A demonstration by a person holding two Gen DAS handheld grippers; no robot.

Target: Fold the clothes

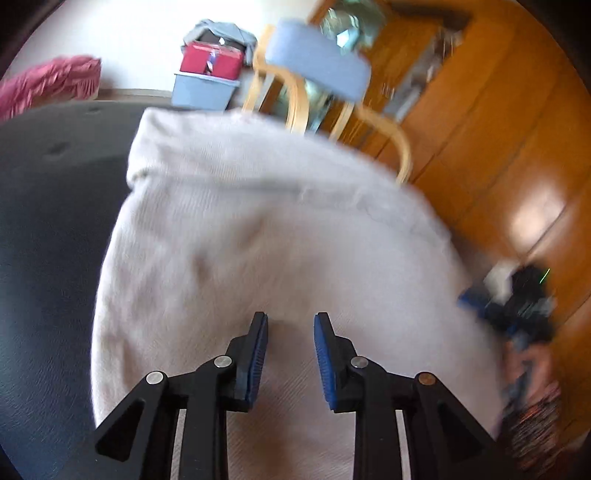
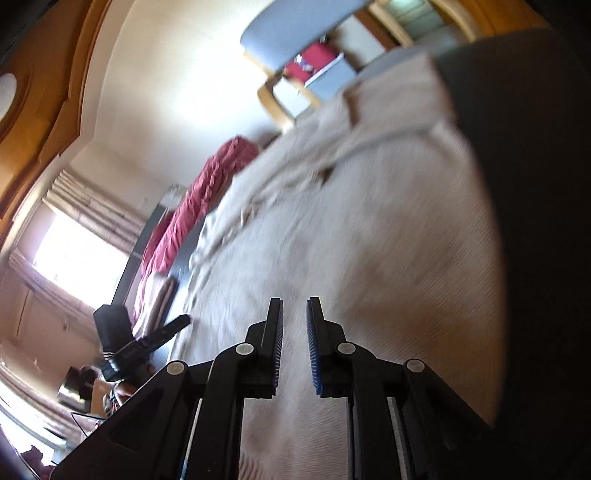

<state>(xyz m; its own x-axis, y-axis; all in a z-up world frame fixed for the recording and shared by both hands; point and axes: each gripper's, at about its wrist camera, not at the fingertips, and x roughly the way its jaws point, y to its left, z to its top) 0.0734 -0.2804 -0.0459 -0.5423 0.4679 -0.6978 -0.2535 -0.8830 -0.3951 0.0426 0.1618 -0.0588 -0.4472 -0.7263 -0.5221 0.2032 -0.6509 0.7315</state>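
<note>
Both the left gripper (image 1: 291, 318) and right gripper (image 2: 294, 302) hover empty above the cream ribbed knit garment (image 1: 258, 236), jaws narrowly parted, seemingly seeking fold edges.

Your left wrist camera sits close above the cream garment (image 1: 258, 240), looking down along its tongs (image 1: 291, 325) toward the wooden chair (image 1: 317, 74). Your right wrist camera, rolled sideways, skims low across the same garment (image 2: 351, 240). Both views share that chair (image 2: 291, 33) and the pink bedding (image 1: 48, 85).
</note>
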